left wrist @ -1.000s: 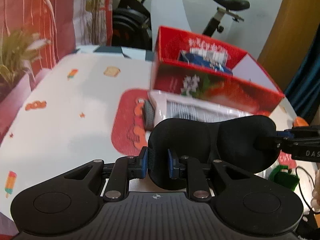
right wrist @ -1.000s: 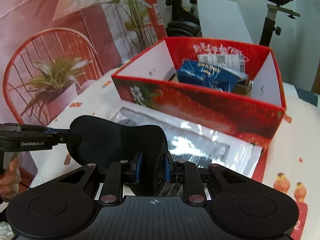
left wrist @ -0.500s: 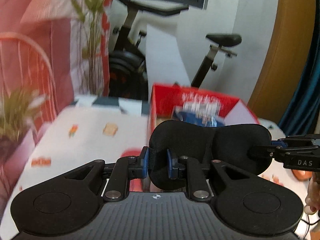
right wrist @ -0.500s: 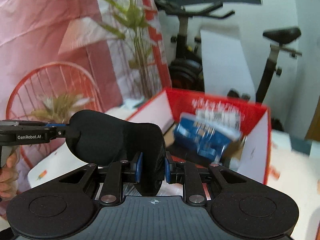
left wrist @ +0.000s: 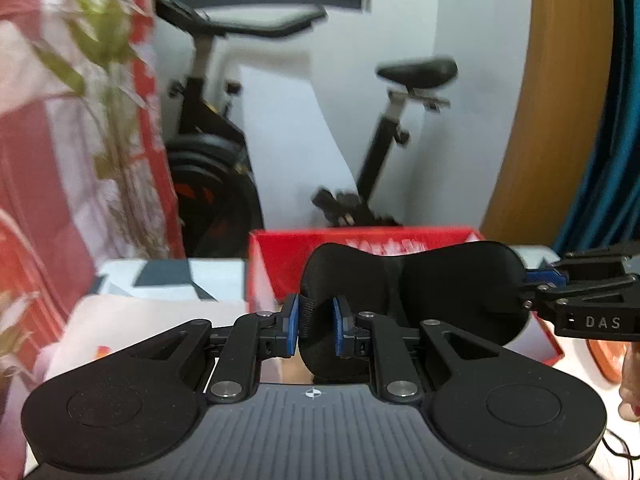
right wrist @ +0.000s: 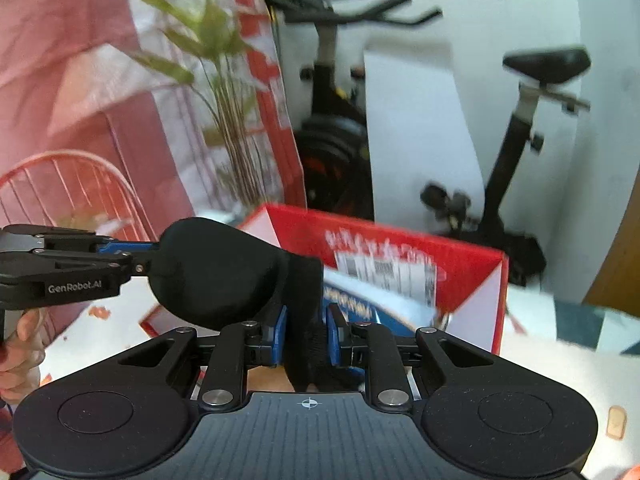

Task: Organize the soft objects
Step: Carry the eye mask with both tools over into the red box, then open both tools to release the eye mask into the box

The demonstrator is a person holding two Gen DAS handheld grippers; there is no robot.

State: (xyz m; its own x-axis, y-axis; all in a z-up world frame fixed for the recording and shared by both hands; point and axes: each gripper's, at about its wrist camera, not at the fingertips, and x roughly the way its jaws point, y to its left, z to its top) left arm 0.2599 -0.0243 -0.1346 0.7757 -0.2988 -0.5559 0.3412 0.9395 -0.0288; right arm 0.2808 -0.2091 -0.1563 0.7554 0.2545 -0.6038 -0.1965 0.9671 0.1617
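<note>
A black padded eye mask (left wrist: 416, 288) hangs between both grippers, held up in the air. My left gripper (left wrist: 316, 330) is shut on its left end. My right gripper (right wrist: 306, 334) is shut on its right end, and the mask (right wrist: 224, 272) stretches left from it. The right gripper's fingertips (left wrist: 544, 278) show at the right of the left wrist view, and the left gripper's fingertips (right wrist: 128, 250) at the left of the right wrist view. The red open box (left wrist: 280, 264) stands just behind the mask, with a blue packet (right wrist: 372, 308) inside the box (right wrist: 468, 276).
The white patterned table (left wrist: 152, 312) lies below. An exercise bike (left wrist: 384, 152) stands behind the table against the white wall. A red-and-white backdrop with a plant (right wrist: 216, 92) rises on the left. A wooden panel (left wrist: 560, 100) and a blue curtain (left wrist: 612, 152) are at the right.
Both grippers have lifted the eye mask up from the table to the height of the box rim. The clear plastic bag under it has dropped out of view.
</note>
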